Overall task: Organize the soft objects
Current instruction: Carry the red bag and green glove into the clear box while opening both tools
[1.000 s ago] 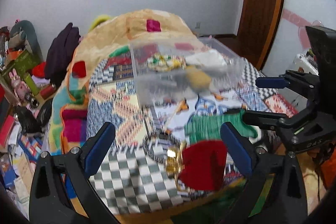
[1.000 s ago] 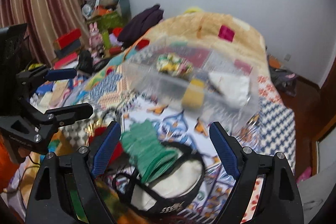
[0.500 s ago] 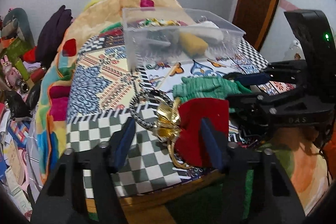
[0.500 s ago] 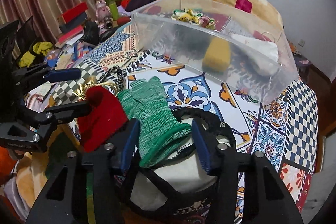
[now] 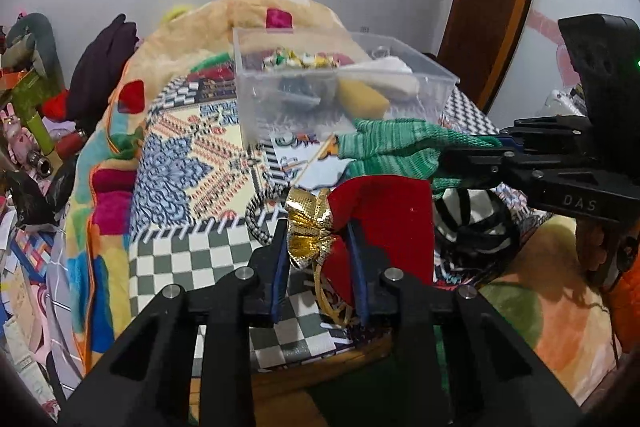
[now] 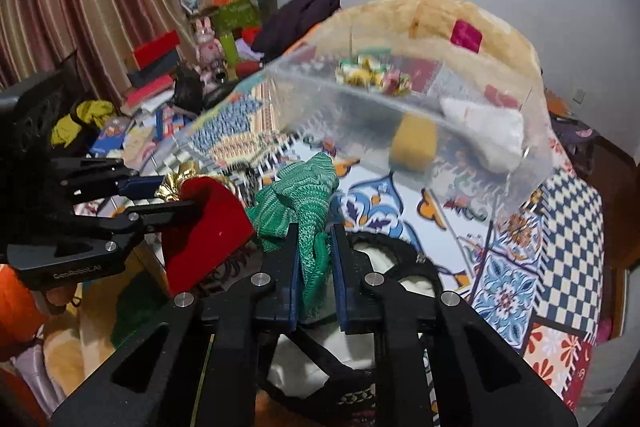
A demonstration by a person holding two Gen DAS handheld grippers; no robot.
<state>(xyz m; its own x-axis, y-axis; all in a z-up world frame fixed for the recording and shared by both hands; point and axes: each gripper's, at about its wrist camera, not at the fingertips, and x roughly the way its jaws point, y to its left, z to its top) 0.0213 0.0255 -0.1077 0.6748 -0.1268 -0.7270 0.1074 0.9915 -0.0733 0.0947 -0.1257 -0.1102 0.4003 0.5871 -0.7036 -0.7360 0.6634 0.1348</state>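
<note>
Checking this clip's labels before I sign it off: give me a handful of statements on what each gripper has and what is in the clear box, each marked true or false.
1. The left gripper is closed on the red velvet pouch with the gold bow. True.
2. The right gripper is open and holds nothing. False: it is closed on the green knitted glove.
3. The clear plastic box already holds a yellow sponge. True.
4. The green knitted glove lies inside the clear plastic box. False: it is outside, in front of the box.
5. The white cap with black straps sits under the glove, near the right gripper. True.
</note>
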